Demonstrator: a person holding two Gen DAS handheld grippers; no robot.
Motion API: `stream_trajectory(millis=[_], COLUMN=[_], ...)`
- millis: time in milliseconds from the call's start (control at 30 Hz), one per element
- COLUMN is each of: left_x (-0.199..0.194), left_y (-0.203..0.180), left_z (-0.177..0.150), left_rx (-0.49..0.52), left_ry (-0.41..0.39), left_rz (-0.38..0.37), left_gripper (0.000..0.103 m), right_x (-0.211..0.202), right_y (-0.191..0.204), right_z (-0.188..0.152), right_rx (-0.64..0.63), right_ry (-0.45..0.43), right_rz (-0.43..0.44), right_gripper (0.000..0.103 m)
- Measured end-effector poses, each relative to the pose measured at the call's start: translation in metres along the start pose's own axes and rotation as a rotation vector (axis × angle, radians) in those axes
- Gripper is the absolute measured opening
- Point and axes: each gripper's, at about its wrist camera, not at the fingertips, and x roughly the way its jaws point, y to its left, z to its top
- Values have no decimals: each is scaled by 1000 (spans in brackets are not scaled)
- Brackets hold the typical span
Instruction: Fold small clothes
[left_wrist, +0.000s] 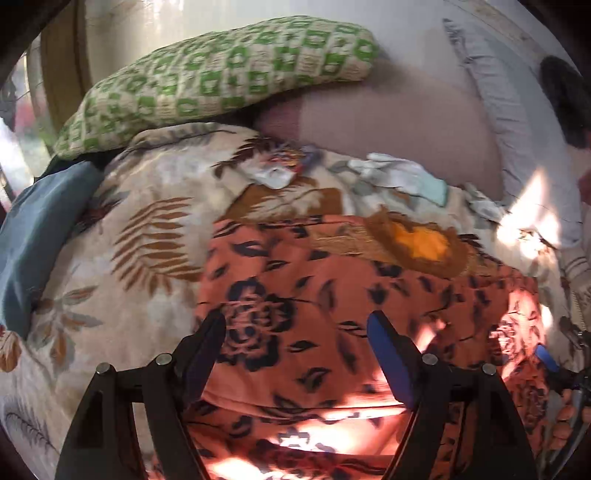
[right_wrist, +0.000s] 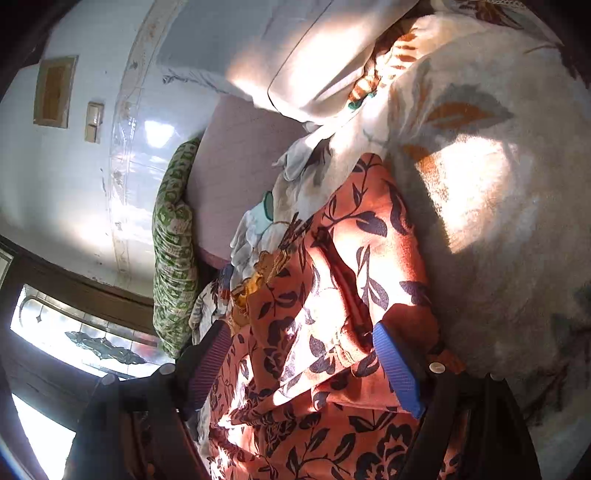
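1. My left tongs are released, jaws spread wide over the orange floral garment, gripping nothing.
2. My right tongs are likewise released; the garment bunches up between the spread jaws, but neither pad presses it.
3. The orange floral garment lies rumpled and partly folded on the cream leaf-print blanket covering the bed, with sunlight patches across it.
4. Just beyond the garment, small pale clothes lie heaped on the blanket.
5. Further back, a green-checked pillow rests above a pink pillow.
6. A grey-blue cloth lies at the blanket's left edge.
7. Farthest, a white tiled wall and a window.
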Motion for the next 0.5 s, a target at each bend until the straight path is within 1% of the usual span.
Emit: stream_trajectory(millis=[33, 100, 167, 233, 267, 300, 333, 367, 400, 467, 500], left_x=[8, 21, 32, 46, 49, 49, 48, 48, 47, 45, 45], left_y=[14, 33, 39, 43, 45, 48, 51, 53, 54, 55, 56], left_z=[-6, -16, -24, -31, -33, -36, -38, -40, -42, -44, -44], left_rx=[-16, -38, -41, -44, -61, -82, -93, -98, -96, -89, -91], left_ry=[14, 38, 44, 64, 58, 39, 27, 19, 8, -7, -10], left_rz=[25, 17, 20, 20, 3, -7, -12, -25, -35, -47, -54], left_gripper=[79, 79, 79, 79, 81, 83, 86, 86, 86, 86, 86], right_x=[2, 6, 15, 35, 45, 52, 58, 60, 57, 41, 34], right_y=[1, 6, 14, 23, 28, 35, 42, 46, 55, 82, 91], right_z=[-1, -1, 2, 3, 3, 2, 1, 2, 1, -8, -13], right_rx=[-7, -34, -57, -127, -166, -227, -273, -279, -303, -398, -423], right_ry=[5, 24, 66, 132, 160, 183, 203, 221, 206, 128, 101], right_rz=[-18, -58, -92, -218, -273, -342, -394, -410, -431, -482, -506], right_gripper=[82, 82, 82, 81, 69, 55, 20, 8, 8, 8, 8])
